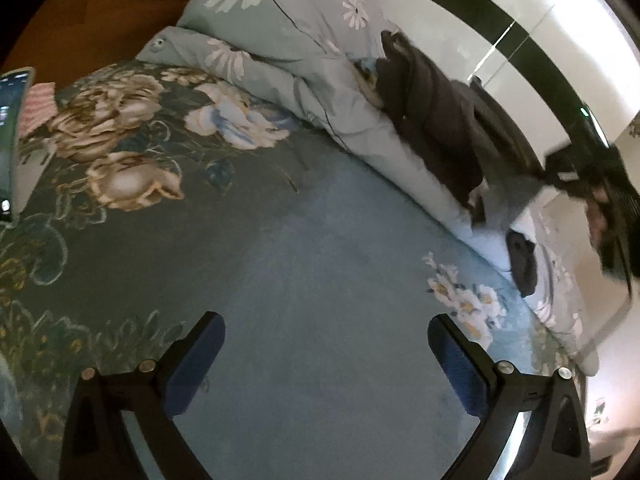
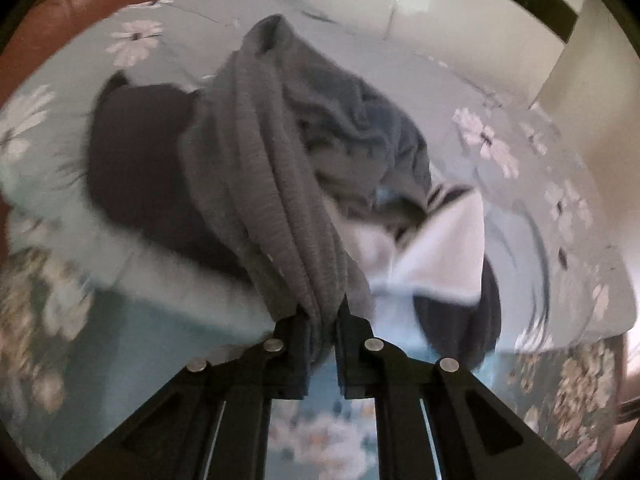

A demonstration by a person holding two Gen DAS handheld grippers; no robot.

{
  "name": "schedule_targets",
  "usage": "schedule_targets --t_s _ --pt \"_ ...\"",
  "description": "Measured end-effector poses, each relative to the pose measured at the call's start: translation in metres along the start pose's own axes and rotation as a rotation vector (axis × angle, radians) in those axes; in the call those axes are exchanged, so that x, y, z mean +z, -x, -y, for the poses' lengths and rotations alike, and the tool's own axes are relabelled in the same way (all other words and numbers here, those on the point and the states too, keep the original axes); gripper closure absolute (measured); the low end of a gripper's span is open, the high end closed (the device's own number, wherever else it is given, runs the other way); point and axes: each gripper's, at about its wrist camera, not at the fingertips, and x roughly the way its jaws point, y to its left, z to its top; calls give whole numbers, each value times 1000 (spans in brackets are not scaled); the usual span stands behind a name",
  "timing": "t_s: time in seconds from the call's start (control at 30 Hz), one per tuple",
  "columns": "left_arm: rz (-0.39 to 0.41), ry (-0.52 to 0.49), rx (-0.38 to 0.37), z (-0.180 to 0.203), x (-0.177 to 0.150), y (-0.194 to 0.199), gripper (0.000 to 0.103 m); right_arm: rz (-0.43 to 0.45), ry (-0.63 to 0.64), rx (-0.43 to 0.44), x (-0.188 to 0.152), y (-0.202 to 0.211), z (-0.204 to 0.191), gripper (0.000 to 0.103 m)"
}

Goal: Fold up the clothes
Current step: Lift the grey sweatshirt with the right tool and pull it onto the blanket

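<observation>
a: what is the right hand-held gripper (image 2: 322,320) doing?

b: its jaws are pinched tight on a bunched fold of the grey ribbed garment (image 2: 280,184). the cloth runs from the jaws up and away to the far side, draped over the pile.

a: and the pile itself?

b: it lies on a pale quilt with white daisies (image 2: 132,40), along the far side of the bed. left of the grey garment is a dark garment (image 2: 140,168); to the right, a white piece with dark stripes (image 2: 432,240) and another dark piece (image 2: 480,308) nearer the camera. the right wrist view is blurred, so finer detail is lost.

a: the left hand-held gripper (image 1: 326,340)?

b: jaws spread wide, blue pads (image 1: 196,360) showing, nothing between them. it hangs over a bare blue-green stretch of the bedsheet (image 1: 300,260), well apart from the clothes.

a: can the left view see the clothes?

b: yes, at far right: the dark garment (image 1: 436,120) on the quilt (image 1: 280,32), with the grey garment (image 1: 508,192) lifted off to the right by the blurred right hand-held gripper (image 1: 576,172).

a: anything else?

b: large printed roses (image 1: 108,120) on the sheet at the left, and a phone (image 1: 12,120) at the left edge.
</observation>
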Motion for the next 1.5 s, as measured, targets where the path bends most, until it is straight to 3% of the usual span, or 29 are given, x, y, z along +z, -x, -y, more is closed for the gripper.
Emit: schedule_targets --t_s 0.13,0.3,0.53,0.7,0.83,1.03,1.1,1.17,1.3,1.5 --pt "28 3 11 -2 -7 33 0 -34 66 143 -50 42 -13 97" --pt "88 34 36 -17 -5 79 0 -76 163 291 -109 63 -66 97" --pt "214 96 80 -51 -3 149 0 -107 247 501 -161 85 -158 97" --pt "265 152 112 -76 -2 178 0 -130 203 656 -185 87 -197 96" --pt "255 181 124 -85 -6 178 0 -164 230 653 -203 72 -218 96" --pt "171 165 115 -78 -15 150 0 -273 47 612 -207 21 -177 91" --pt "129 150 108 -69 -20 133 0 -304 -17 616 -207 11 -153 86" --pt "84 130 94 -58 -24 116 0 -315 -76 637 -206 4 -129 70" --pt "0 60 79 -28 -36 80 0 -303 -161 646 -198 -5 -78 65" --pt "-106 -62 58 26 -45 17 0 -221 -314 532 -156 -30 11 65"
